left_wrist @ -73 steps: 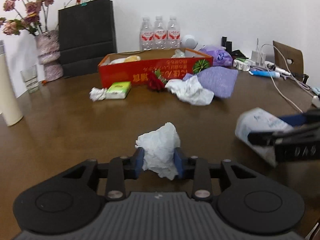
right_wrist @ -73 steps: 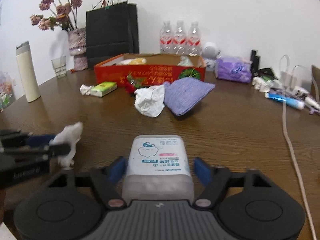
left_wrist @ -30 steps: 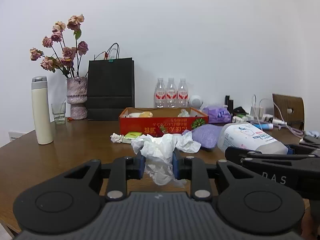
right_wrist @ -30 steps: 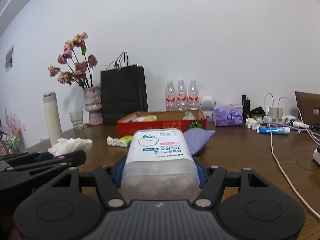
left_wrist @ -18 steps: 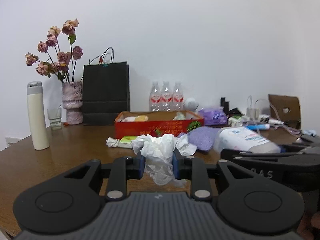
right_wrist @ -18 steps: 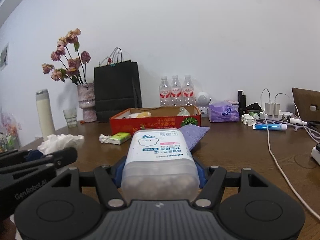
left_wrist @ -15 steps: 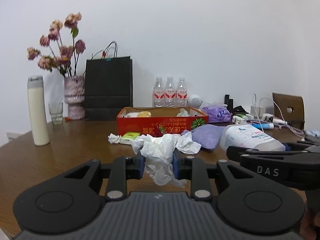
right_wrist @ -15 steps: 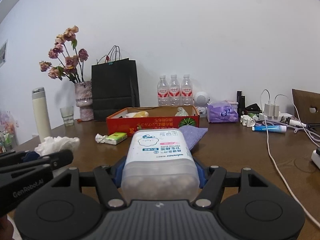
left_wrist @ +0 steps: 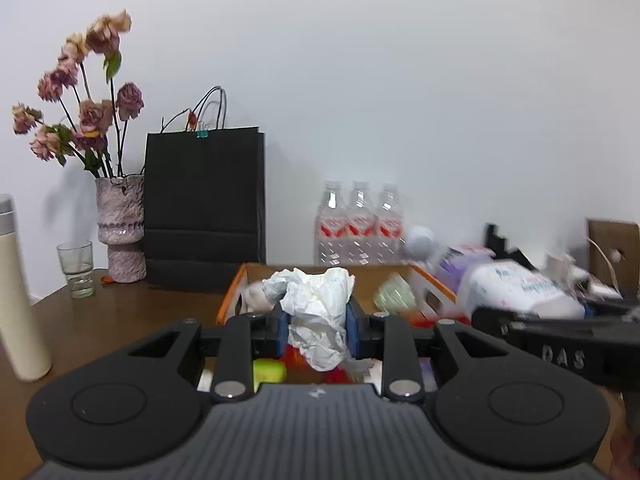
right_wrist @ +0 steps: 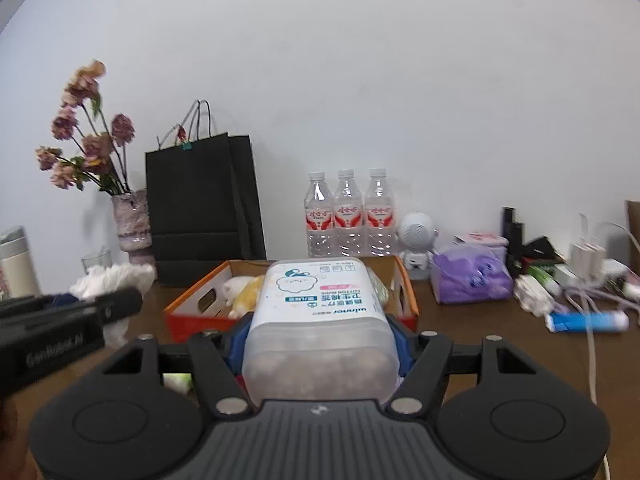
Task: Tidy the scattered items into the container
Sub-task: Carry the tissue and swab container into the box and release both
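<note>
My left gripper is shut on a crumpled white tissue, held in the air just before the open red cardboard box. My right gripper is shut on a clear plastic cotton-bud box with a white label, held in front of the same red box. The box holds a few soft items; a yellow-white one shows inside. Each gripper appears at the side of the other's view. A green packet lies on the table below my left fingers.
Behind the box stand a black paper bag, three water bottles and a flower vase. A glass and a cream flask are at the left. A purple tissue pack, cables and a blue tube are at the right.
Both grippers have moved forward toward the red box, which now looks larger and closer, with its inside in view. Both still hold their items.
</note>
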`<state>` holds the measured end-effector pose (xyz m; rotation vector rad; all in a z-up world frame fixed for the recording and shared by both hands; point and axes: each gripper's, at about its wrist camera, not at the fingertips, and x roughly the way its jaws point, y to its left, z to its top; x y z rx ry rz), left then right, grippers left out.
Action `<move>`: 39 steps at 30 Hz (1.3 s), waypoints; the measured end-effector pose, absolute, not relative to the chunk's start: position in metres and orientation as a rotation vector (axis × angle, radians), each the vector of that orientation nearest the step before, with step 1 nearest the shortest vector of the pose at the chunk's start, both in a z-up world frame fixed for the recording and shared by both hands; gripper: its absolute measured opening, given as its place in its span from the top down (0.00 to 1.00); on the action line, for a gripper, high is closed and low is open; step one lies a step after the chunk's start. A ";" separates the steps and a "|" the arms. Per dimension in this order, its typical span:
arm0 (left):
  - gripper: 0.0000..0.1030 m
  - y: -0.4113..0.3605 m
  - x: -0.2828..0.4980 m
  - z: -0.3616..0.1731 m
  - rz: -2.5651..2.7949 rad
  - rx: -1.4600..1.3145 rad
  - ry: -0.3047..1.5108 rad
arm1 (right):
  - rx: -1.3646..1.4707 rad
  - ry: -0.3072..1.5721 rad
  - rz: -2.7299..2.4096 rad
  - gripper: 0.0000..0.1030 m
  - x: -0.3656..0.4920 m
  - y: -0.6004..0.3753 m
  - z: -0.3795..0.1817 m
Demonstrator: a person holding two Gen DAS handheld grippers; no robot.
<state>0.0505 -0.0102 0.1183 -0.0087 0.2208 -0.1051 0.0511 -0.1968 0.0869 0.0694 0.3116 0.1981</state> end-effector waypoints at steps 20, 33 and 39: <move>0.73 -0.032 0.273 0.115 -0.055 0.022 0.328 | 0.041 0.435 0.142 0.37 0.289 -0.157 0.089; 0.73 -0.049 0.319 0.092 -0.136 0.038 0.807 | 0.068 0.868 0.149 0.37 0.344 -0.170 0.076; 0.73 -0.056 0.333 0.085 -0.174 0.069 0.948 | 0.144 1.050 0.172 0.37 0.362 -0.182 0.069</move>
